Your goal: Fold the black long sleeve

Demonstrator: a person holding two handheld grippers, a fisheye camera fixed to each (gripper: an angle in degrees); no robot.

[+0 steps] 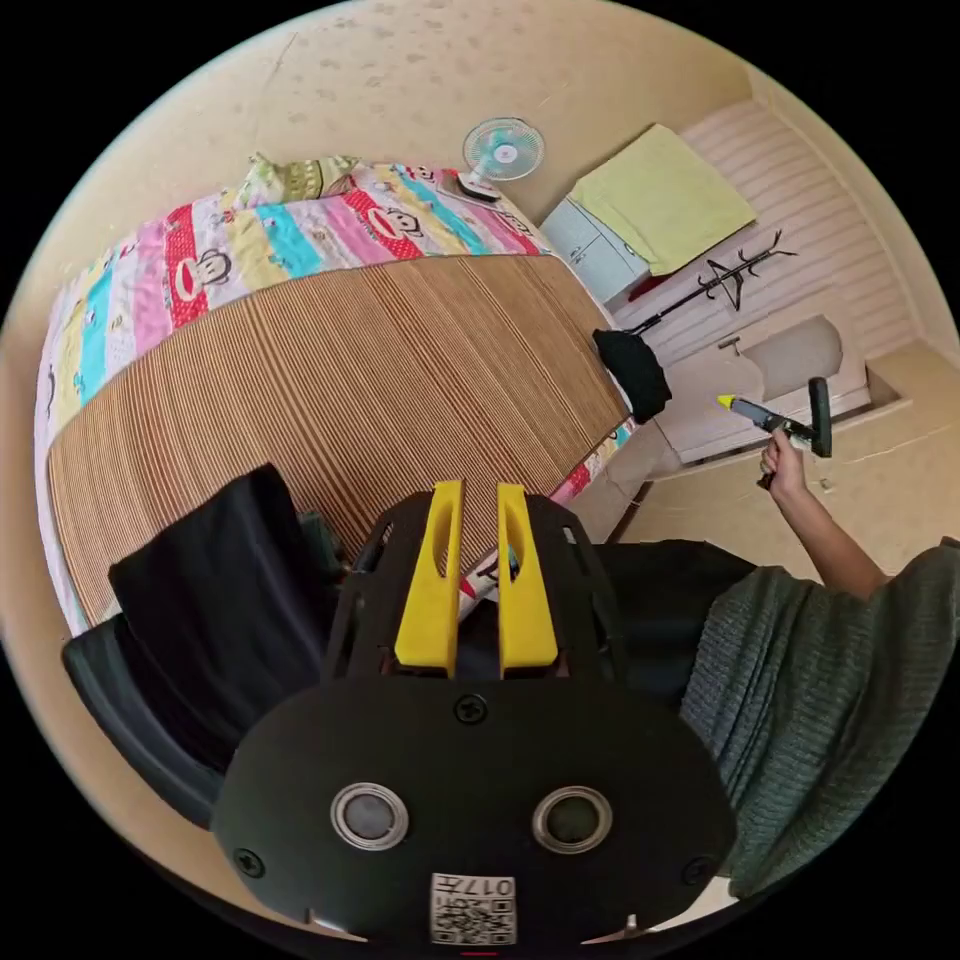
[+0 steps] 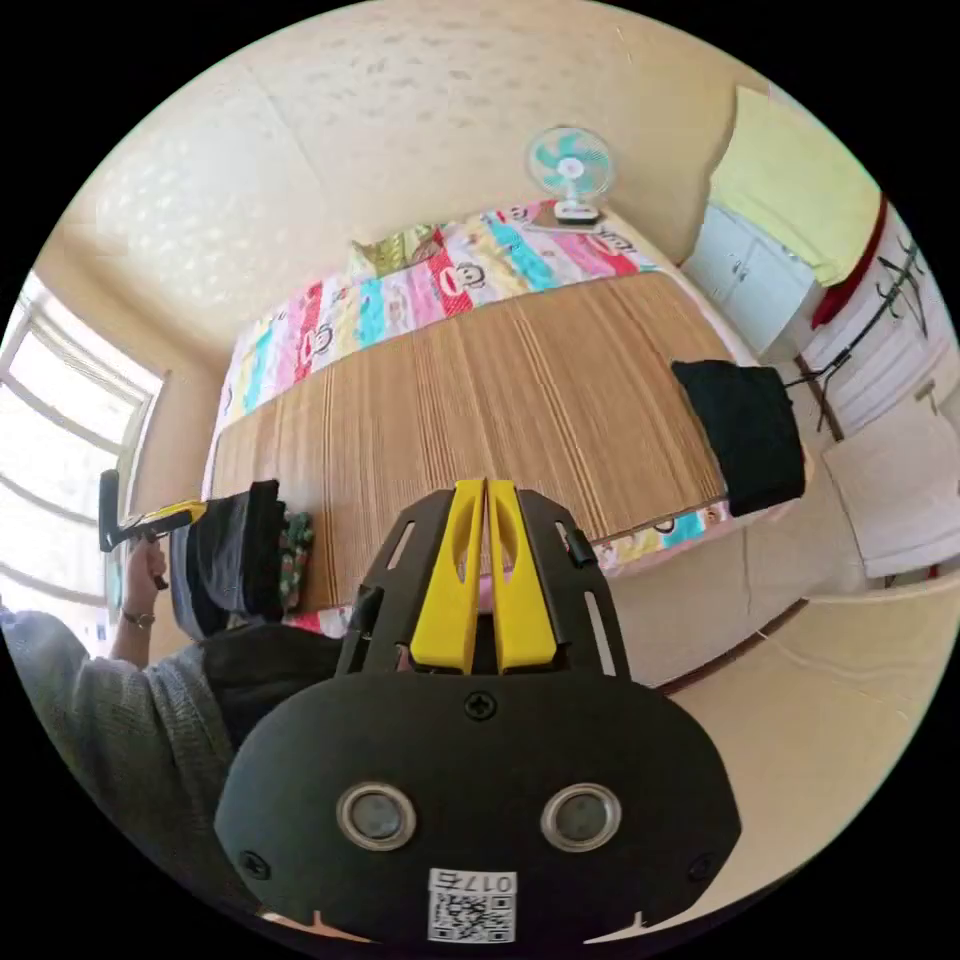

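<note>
Both grippers are hovering above the near edge of the bed's brown slatted bamboo mat [image 1: 330, 380]. The left gripper [image 1: 478, 570] fingers are standing slightly apart, empty; the right gripper [image 2: 484, 570] fingers are nearly touching, empty. The black long sleeve garment [image 2: 745, 430] is lying bunched at the mat's right edge, drooping over it, so it could be sliding off the bed before either gripper reaches it.

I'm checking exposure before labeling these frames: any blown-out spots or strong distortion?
Right gripper view: the window is blown out white; the bamboo mat is evenly lit. Left gripper view: soft light, no glare; fisheye bends the mat's edges into curves.
</note>
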